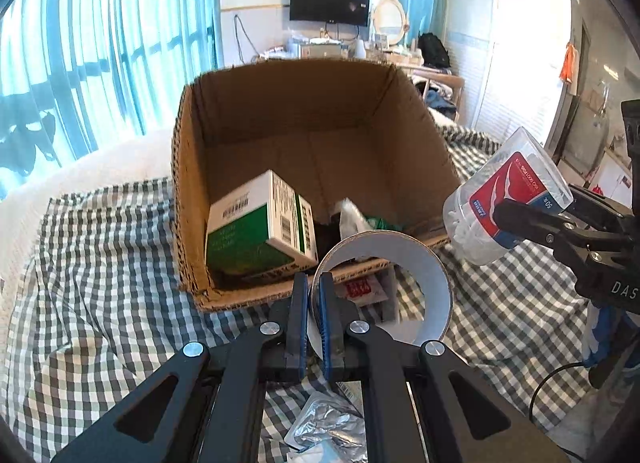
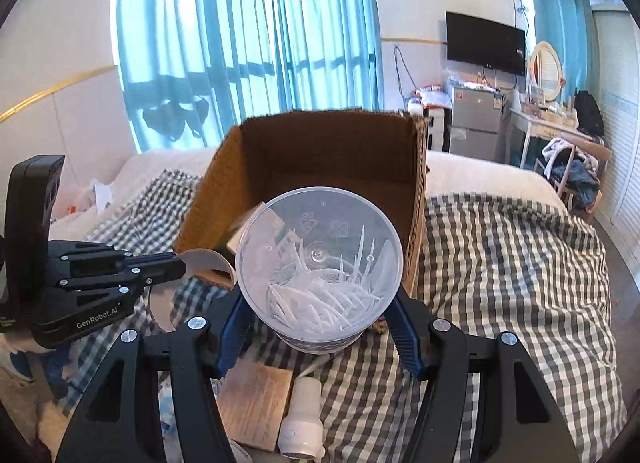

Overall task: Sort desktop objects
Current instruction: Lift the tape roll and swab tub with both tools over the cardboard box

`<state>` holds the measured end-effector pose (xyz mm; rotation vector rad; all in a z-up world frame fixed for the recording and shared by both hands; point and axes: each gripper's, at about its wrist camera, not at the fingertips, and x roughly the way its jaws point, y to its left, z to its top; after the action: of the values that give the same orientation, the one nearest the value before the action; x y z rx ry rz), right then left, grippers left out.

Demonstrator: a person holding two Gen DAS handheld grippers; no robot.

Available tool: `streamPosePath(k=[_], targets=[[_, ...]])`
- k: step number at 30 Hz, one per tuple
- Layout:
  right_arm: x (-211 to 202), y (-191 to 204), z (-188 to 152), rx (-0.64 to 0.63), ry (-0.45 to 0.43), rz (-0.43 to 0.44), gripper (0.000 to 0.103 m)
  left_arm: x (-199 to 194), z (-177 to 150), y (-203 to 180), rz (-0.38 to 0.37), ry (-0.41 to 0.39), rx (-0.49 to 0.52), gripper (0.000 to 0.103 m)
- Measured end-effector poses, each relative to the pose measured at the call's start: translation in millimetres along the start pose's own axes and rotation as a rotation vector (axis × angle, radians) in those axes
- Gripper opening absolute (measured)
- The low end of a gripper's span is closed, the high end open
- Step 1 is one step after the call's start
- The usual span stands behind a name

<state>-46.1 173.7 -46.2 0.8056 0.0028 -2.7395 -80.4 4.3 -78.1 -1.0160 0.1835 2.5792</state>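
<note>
My left gripper [image 1: 314,283] is shut on the rim of a grey tape roll [image 1: 436,287], lifted just in front of the open cardboard box [image 1: 280,111]. Inside the box lie a green and white carton [image 1: 260,227] and a crumpled plastic bag [image 1: 352,217]. My right gripper [image 2: 318,305] is shut on a clear round tub of floss picks [image 2: 320,259], held above the checked cloth near the box's [image 2: 332,147] front edge. In the left wrist view the tub [image 1: 508,203] with its red label hangs at the right, tilted. The left gripper [image 2: 176,263] with the tape roll [image 2: 208,259] shows in the right wrist view.
A checked cloth [image 1: 100,263] covers the bed. On it lie a red sachet [image 1: 362,289], a foil blister pack [image 1: 328,427], a wooden block [image 2: 256,403] and a small white bottle [image 2: 302,419]. Curtains, a wall screen and a dresser stand behind.
</note>
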Motion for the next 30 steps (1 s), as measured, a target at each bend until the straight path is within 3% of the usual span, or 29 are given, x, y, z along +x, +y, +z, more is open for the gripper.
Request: streamPosePath(k=[16, 30], targets=[[-15, 12, 26, -0.023, -0.165, -0.042, 0.062, -37, 26, 3, 0.054, -0.161, -0.033, 0.005], [-11, 31, 45, -0.073, -0.307, -0.108, 0.062, -44, 56, 12, 0.133, -0.273, -0.076, 0.005]])
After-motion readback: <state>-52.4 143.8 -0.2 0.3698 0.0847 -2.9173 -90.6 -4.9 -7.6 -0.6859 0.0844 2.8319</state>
